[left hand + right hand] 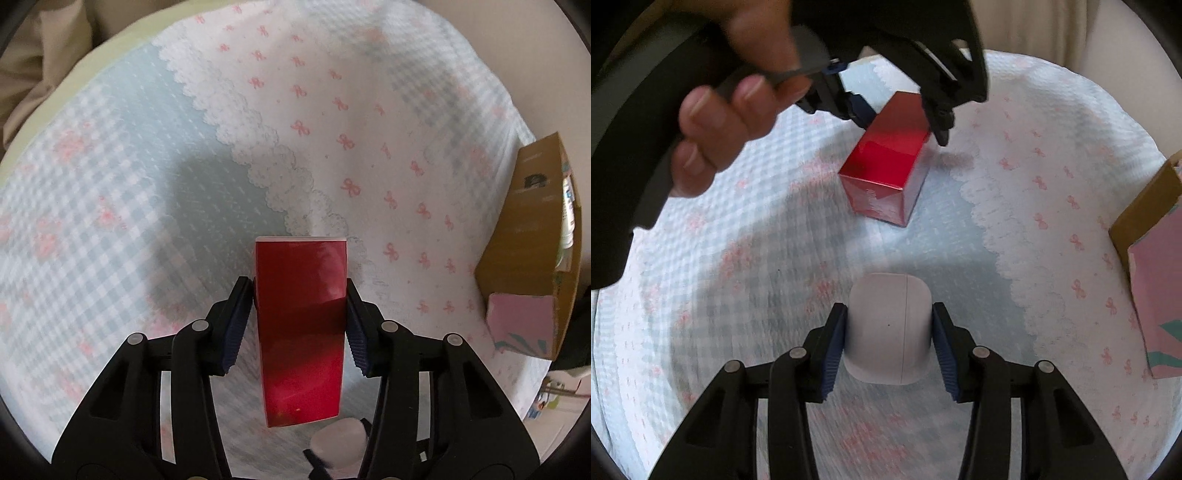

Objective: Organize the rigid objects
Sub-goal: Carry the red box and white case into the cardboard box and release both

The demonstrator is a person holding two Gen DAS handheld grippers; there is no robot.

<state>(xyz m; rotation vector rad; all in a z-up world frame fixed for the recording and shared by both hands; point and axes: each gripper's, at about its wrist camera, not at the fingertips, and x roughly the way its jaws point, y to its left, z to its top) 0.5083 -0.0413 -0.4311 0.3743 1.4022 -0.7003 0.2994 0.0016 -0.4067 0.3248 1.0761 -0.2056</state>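
A glossy red box [301, 325] sits between the pads of my left gripper [300, 295], which is shut on its sides. In the right wrist view the same red box [886, 173] hangs from the left gripper [905, 118] over the patterned cloth. My right gripper [889, 321] is shut on a white rounded case [888, 332] with a seam and a small dot. The case's edge shows low in the left wrist view [341, 450].
A brown cardboard box [535, 243] stands at the right edge of the cloth-covered surface [110, 184], with a pink box [521, 321] and a bottle inside. It also shows in the right wrist view [1145, 210]. A hand [727, 103] holds the left gripper.
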